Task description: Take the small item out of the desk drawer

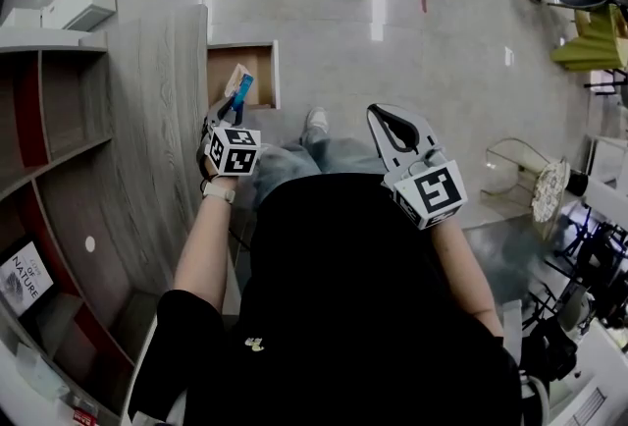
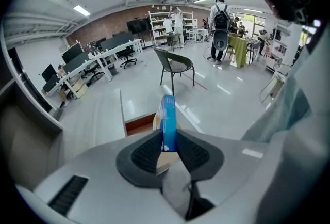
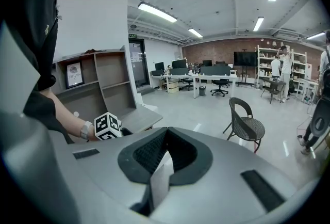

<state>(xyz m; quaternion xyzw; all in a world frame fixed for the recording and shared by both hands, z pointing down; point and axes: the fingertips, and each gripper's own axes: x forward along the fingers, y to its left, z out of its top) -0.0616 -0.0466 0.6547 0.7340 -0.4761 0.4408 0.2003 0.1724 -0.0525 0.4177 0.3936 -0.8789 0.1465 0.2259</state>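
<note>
Blue and flat, the small item [image 2: 167, 112] stands on edge between the pads of your left gripper [image 2: 167, 135]. The pads are closed on its two broad faces. Gripping across the thin side is what holds it upright and stops it twisting. It hangs over the open drawer [image 1: 263, 56], and I judge it lifted off the drawer floor. I cannot tell whether it is above the rim yet.

That drawer juts out from the end of the grey wood-grain desk [image 1: 157, 110], toward your legs, so you can reach down into it from above.

Your right gripper [image 3: 166, 134] is over your lap, well apart from the drawer, with its jaws pressed together on nothing. It looks parked there because one gripper is enough for an item this small.
</note>
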